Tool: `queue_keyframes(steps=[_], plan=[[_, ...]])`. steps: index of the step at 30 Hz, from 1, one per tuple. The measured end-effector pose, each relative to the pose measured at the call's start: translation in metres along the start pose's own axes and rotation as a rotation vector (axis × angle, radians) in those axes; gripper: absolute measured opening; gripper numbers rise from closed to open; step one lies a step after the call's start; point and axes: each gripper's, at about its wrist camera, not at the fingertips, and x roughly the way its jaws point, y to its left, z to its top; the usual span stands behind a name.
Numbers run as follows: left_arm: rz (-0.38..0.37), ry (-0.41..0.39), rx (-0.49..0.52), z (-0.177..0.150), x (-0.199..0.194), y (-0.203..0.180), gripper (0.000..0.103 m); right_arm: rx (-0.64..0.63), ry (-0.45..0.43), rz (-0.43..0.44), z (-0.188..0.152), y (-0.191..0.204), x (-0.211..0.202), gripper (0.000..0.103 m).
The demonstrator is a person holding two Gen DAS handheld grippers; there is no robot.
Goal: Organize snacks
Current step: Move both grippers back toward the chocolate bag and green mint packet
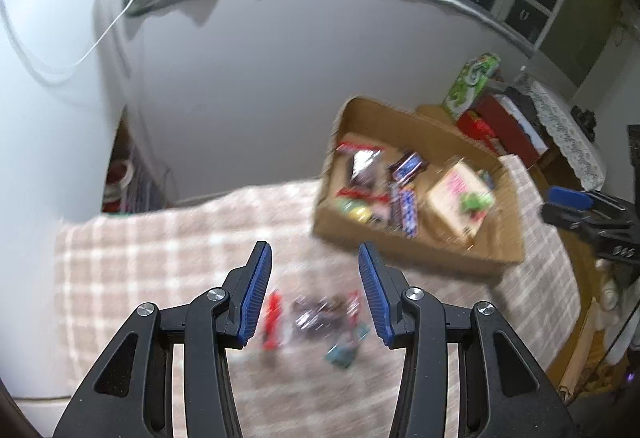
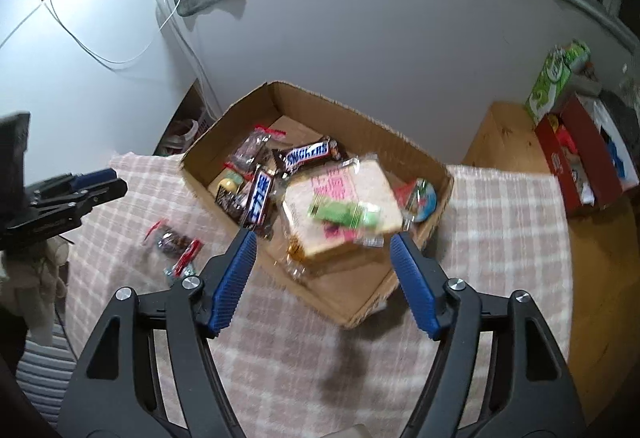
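A cardboard box (image 2: 320, 94) stands on a checked cloth (image 2: 500, 206) and holds Snickers bars (image 2: 312, 154), other small packets and a wrapped sandwich (image 2: 340, 206). My right gripper (image 2: 324, 236) is open above the box's near side. The sandwich lies tilted just past its fingertips, and the pads do not touch it. My left gripper (image 1: 314, 248) is open over the cloth, left of the box (image 1: 400, 118). A small clear packet with red ends (image 1: 316, 318) lies on the cloth below its fingers, blurred. The same packet (image 2: 176, 242) shows left of the box in the right wrist view.
A green carton (image 2: 552, 78) and a red box (image 2: 580, 166) stand on the wooden table (image 2: 500, 134) at the right. A grey wall rises behind the box, a white surface with a cable (image 2: 100, 54) to the left. A striped fabric (image 2: 44, 366) lies at the lower left.
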Motion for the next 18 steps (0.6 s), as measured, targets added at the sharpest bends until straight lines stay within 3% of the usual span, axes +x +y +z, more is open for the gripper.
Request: queue_keyframes(steps=[7,13,18], plan=[[-0.019,0.067,-0.024,-0.016,0.016,0.012,0.044,0.044,0.031,0.037,-0.03,-0.002,-0.008,0.072],[-0.027,0.143,0.084,-0.018,0.049,-0.017,0.044,0.052,0.072,0.053,-0.045,0.002,-0.002,0.072],[0.023,0.19,0.183,-0.029,0.071,-0.037,0.044,0.058,0.085,0.067,-0.048,0.003,0.0,0.072]])
